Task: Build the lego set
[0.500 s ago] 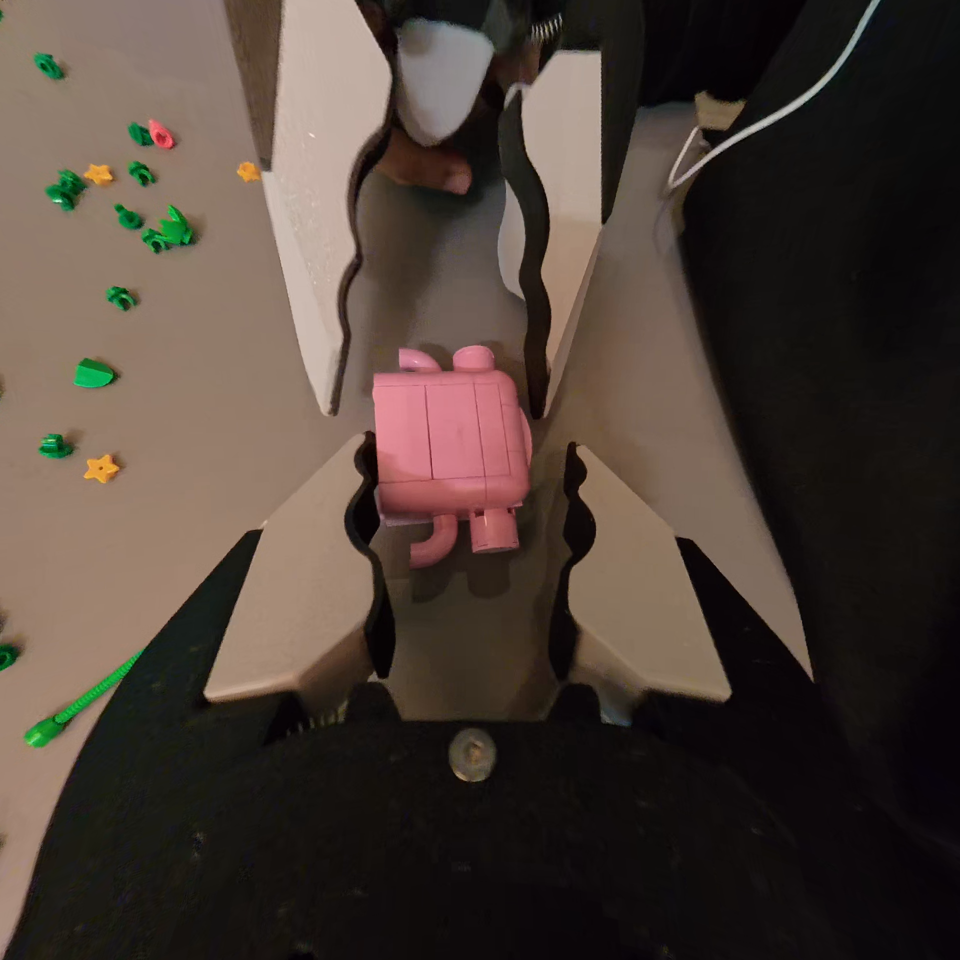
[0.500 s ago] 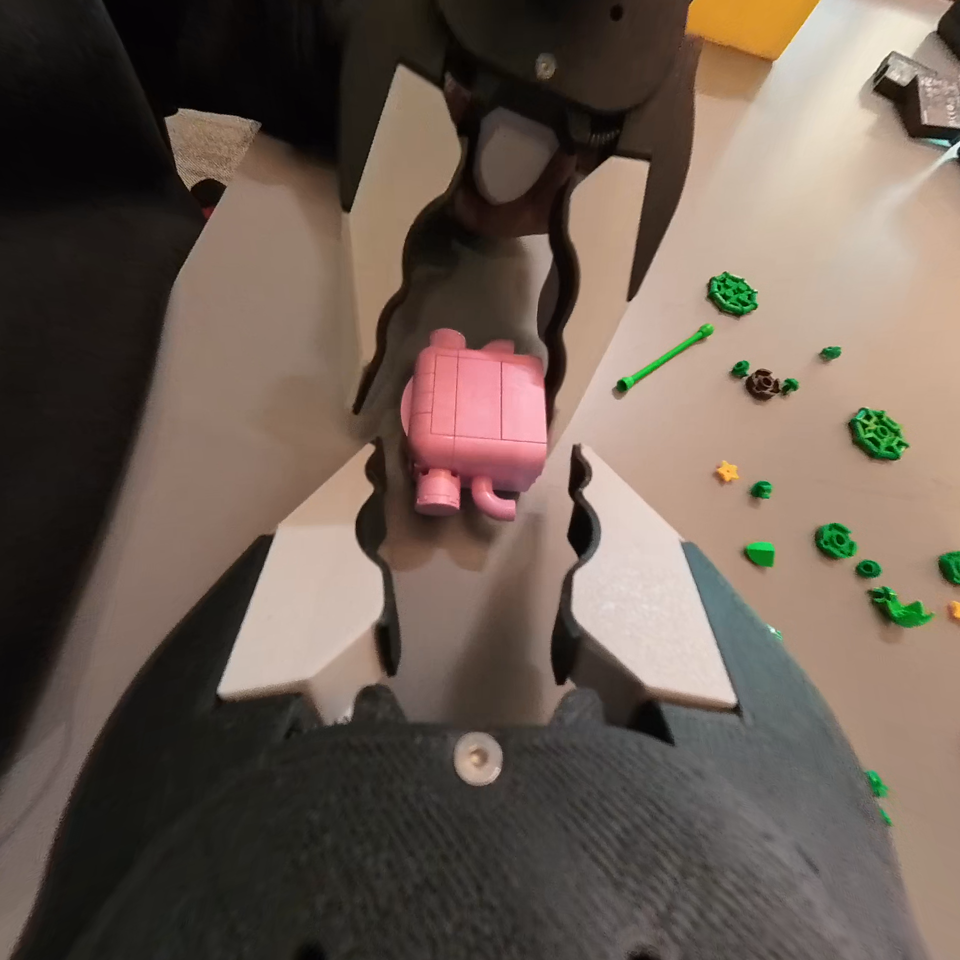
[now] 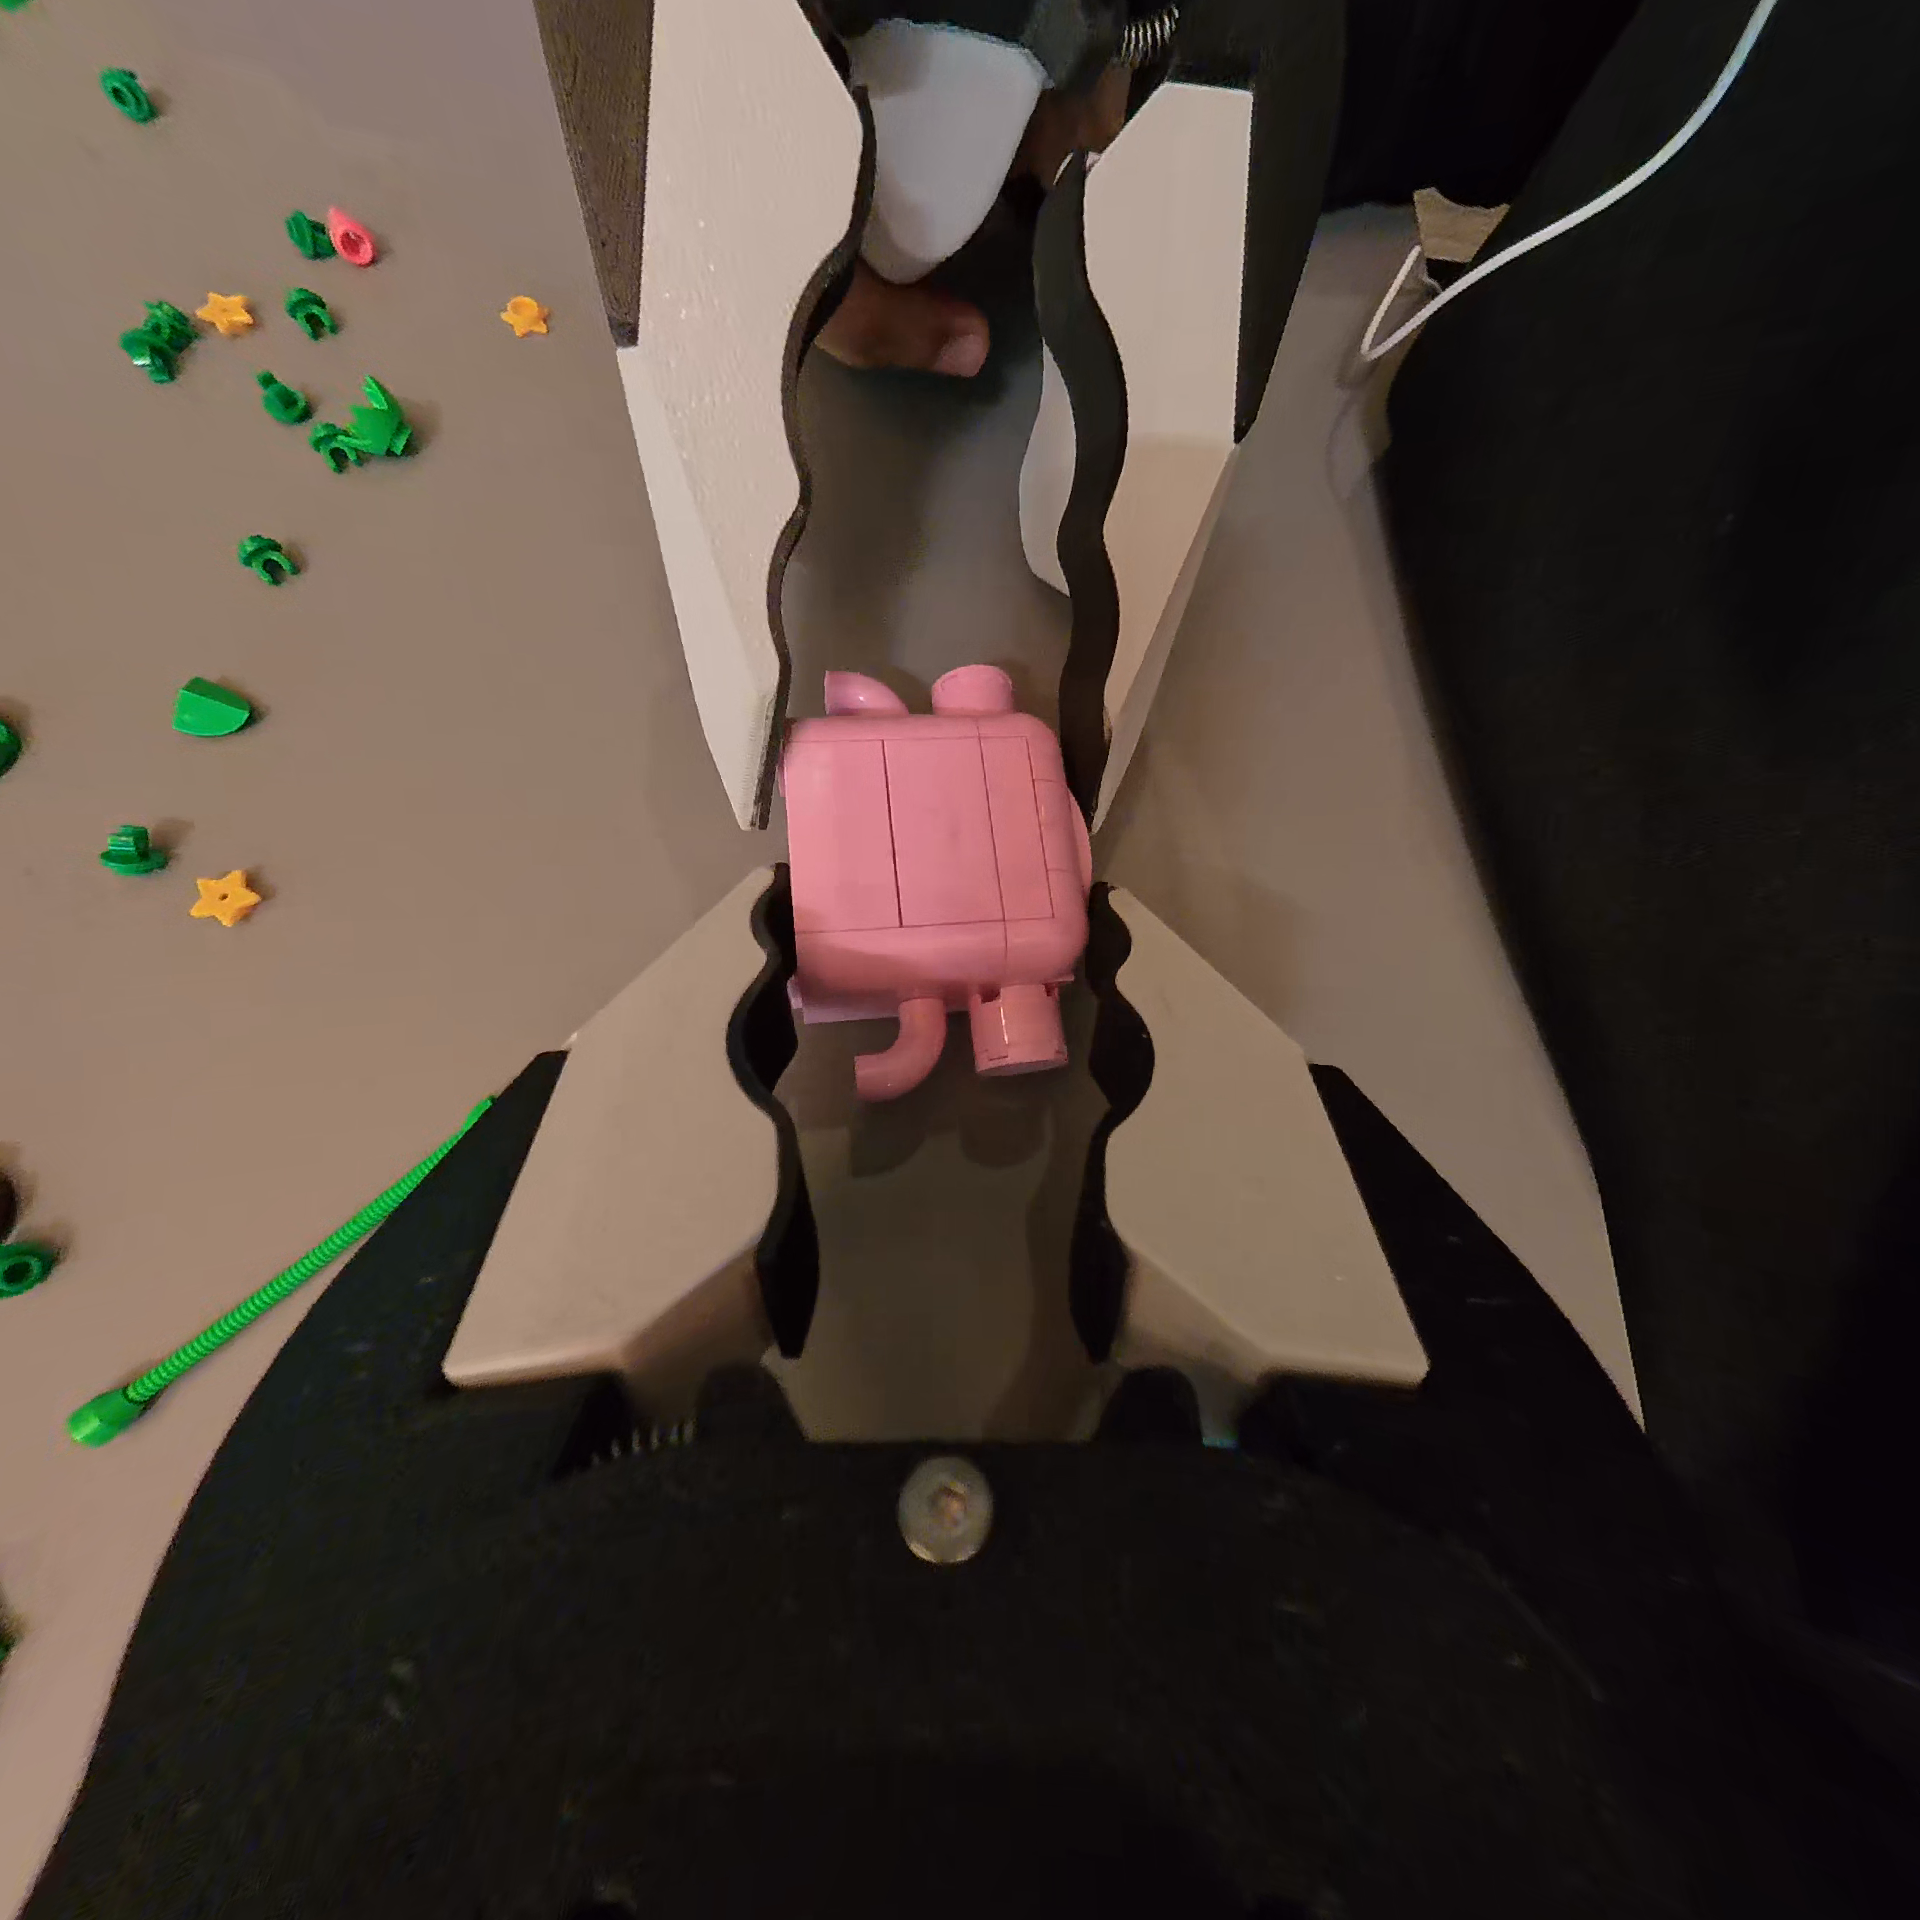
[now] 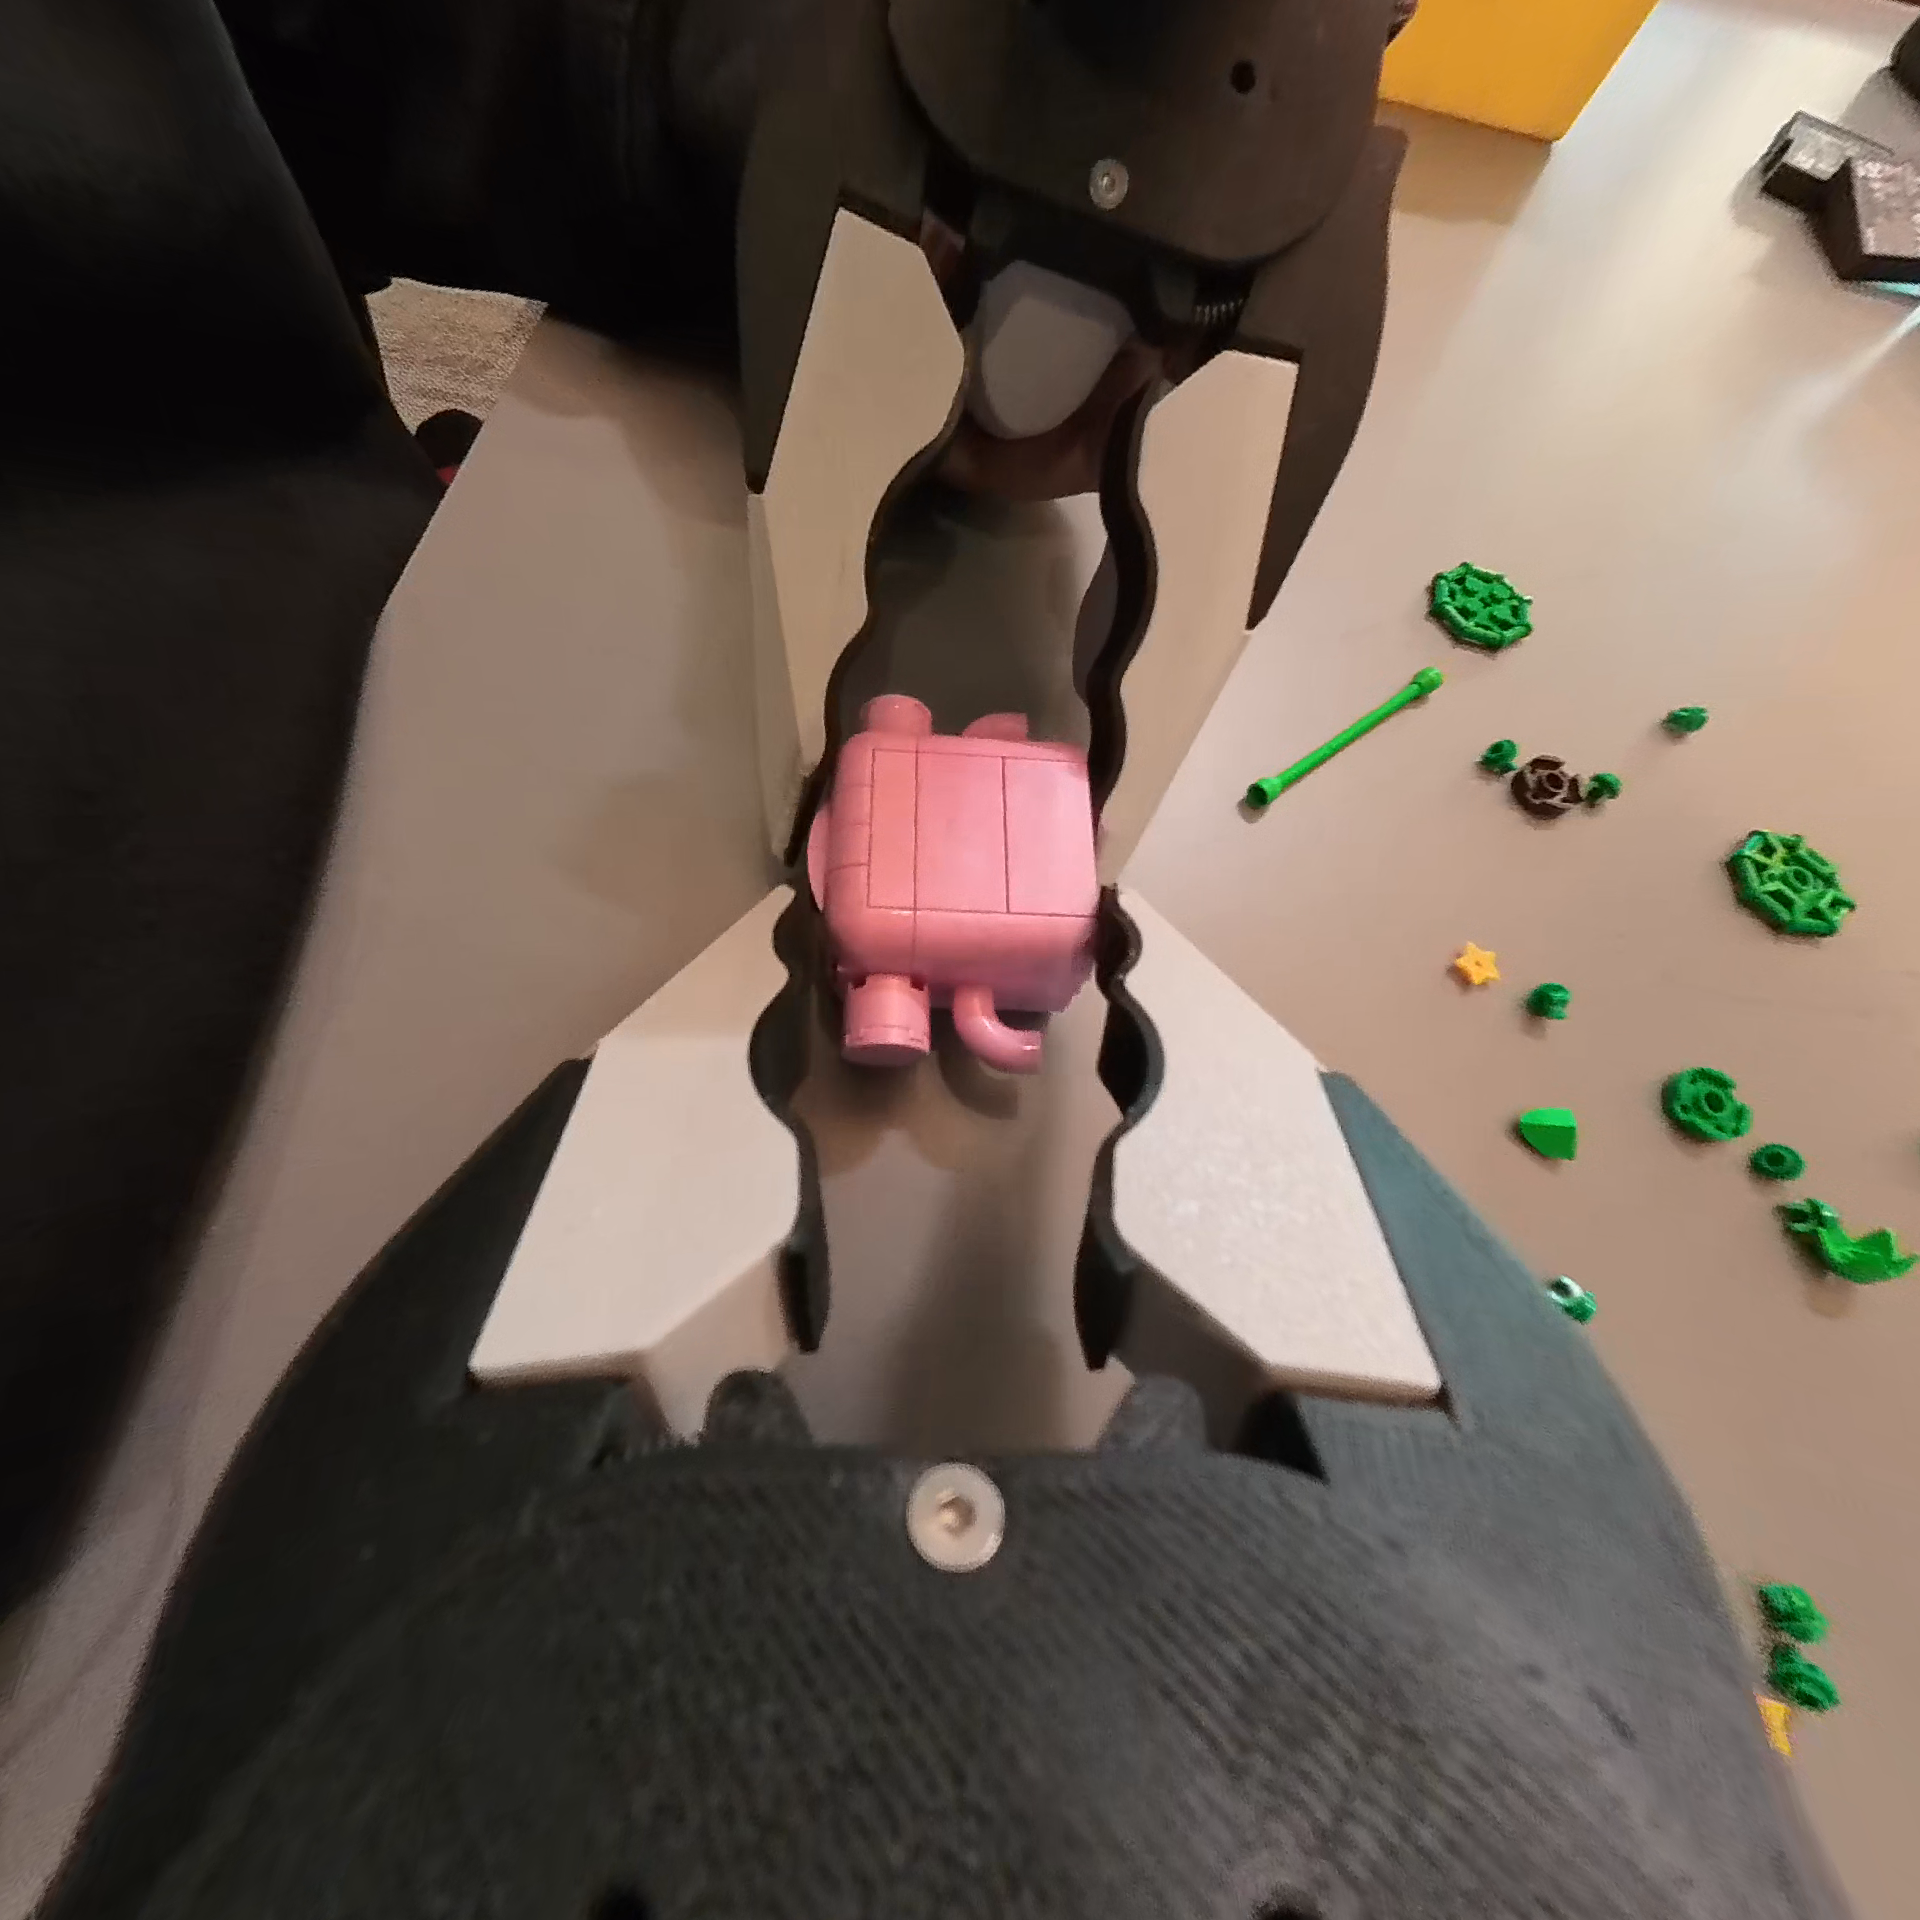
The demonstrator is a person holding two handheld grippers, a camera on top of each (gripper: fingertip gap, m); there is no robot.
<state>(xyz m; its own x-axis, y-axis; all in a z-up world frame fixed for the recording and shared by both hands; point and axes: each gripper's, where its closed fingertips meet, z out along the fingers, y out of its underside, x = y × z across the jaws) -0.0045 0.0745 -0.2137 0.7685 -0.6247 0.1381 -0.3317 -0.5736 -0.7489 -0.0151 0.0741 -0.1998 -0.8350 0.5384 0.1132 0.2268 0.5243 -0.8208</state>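
Jaws of both grippers (facing each other) clamp the pink block (image 3: 930, 847).

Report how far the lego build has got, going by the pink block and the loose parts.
Done: the pink block is assembled, with curved and round bits on two sides. In hand: the left hand-held gripper and the right hand-held gripper face each other, both closed around it. Left: green pieces, orange stars and a green rod lie loose on the table.

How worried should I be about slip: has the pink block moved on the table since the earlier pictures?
No: the pink block keeps its distance from the yellow star left of it.
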